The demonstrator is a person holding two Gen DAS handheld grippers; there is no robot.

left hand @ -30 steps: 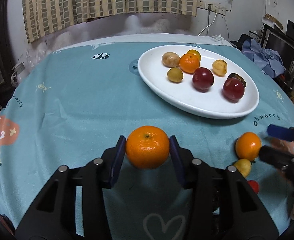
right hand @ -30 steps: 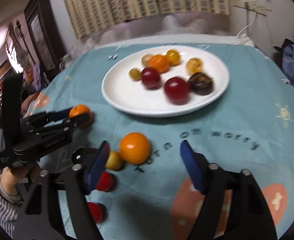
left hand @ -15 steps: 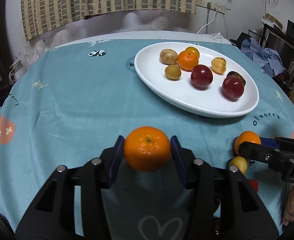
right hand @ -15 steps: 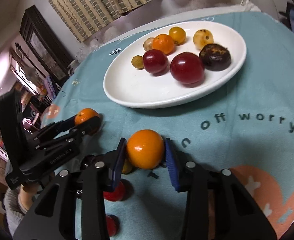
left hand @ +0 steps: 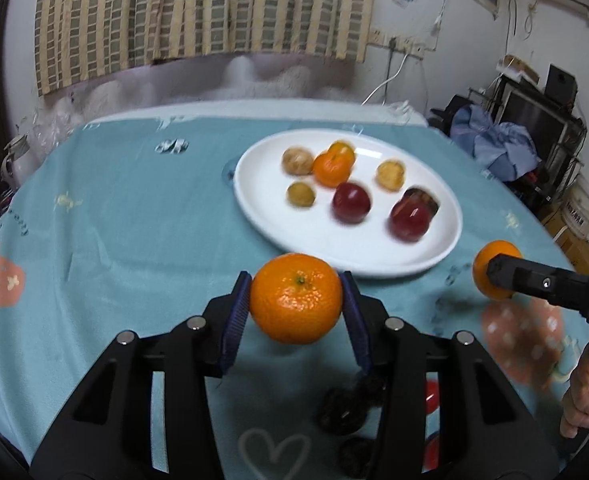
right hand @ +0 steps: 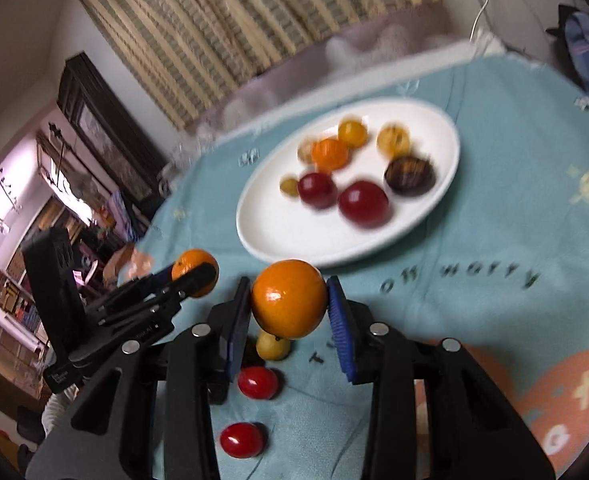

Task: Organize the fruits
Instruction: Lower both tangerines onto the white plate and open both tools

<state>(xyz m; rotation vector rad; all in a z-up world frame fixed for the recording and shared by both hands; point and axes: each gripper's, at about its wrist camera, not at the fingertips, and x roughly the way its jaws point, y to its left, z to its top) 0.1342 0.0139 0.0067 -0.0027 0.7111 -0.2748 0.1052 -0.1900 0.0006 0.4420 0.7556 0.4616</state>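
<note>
My left gripper (left hand: 296, 304) is shut on an orange mandarin (left hand: 296, 298) and holds it above the teal cloth, just short of the white plate (left hand: 334, 248). My right gripper (right hand: 288, 308) is shut on a second mandarin (right hand: 288, 298), also lifted off the cloth. The plate (right hand: 278, 236) holds several fruits: two red ones, a small orange, yellow ones and a dark one. In the left wrist view the right gripper (left hand: 498, 272) with its mandarin (left hand: 490, 256) is at the right. In the right wrist view the left gripper (right hand: 198, 276) is at the left.
On the cloth under my right gripper lie a small yellow fruit (right hand: 272, 346) and two red cherry tomatoes (right hand: 257, 382) (right hand: 241, 440). Dark fruits (left hand: 340, 416) lie below my left gripper. The table's edges fall away at left and right; clutter stands beyond.
My right gripper closed on the mandarin that lay on the cloth and lifted it. Both grippers rose and tilted toward the plate, each with its mandarin.
</note>
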